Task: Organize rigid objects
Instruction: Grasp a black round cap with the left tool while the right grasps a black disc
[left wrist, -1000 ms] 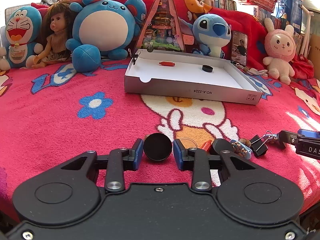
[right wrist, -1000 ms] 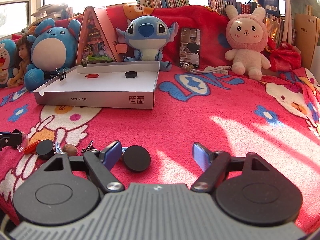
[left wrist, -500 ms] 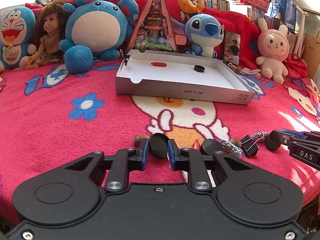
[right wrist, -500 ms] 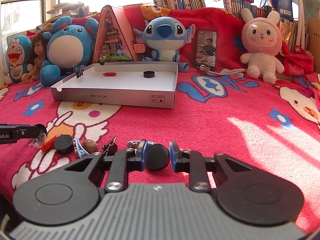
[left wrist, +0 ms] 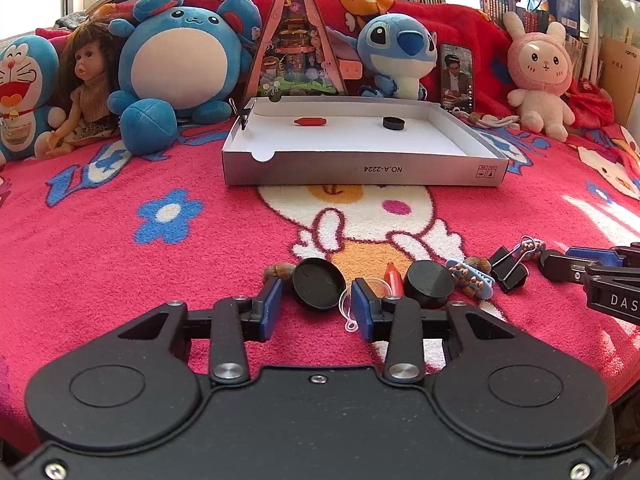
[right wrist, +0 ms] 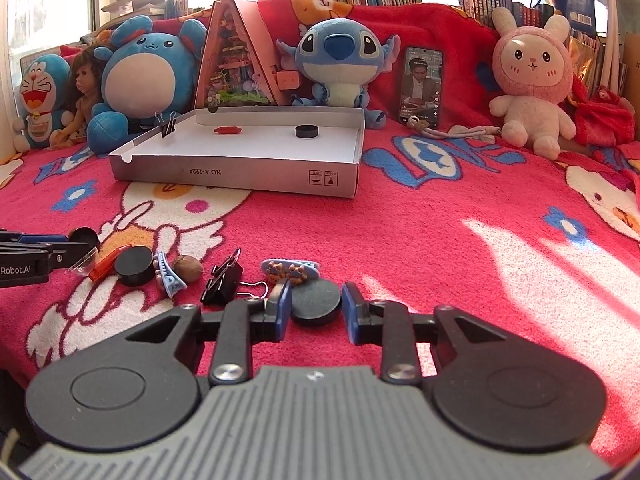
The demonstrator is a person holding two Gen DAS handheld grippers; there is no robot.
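My left gripper [left wrist: 317,306] straddles a black round cap [left wrist: 318,290] on the red blanket. Its jaws are opening, with gaps on both sides of the cap, and a clear plastic piece [left wrist: 347,312] lies by the right pad. My right gripper [right wrist: 316,309] has a black disc [right wrist: 316,304] between its pads. Those jaws are opening too and stand a little wider than the disc. The silver tray [left wrist: 360,169] ahead holds a red piece [left wrist: 310,121] and a black cap [left wrist: 394,123]. Each gripper shows at the edge of the other's view.
Between the grippers lie another black cap [left wrist: 428,285], a red piece [left wrist: 394,278], a blue hair clip [left wrist: 470,278], a black binder clip [left wrist: 508,270] and a walnut [right wrist: 186,268]. Plush toys, a doll, a triangular box [left wrist: 296,40] and a phone [left wrist: 456,76] line the back.
The left jaws squeezed the cap half a second ago and have since spread off it. The right jaws went from wide open to pinched on the disc, then widened slightly.
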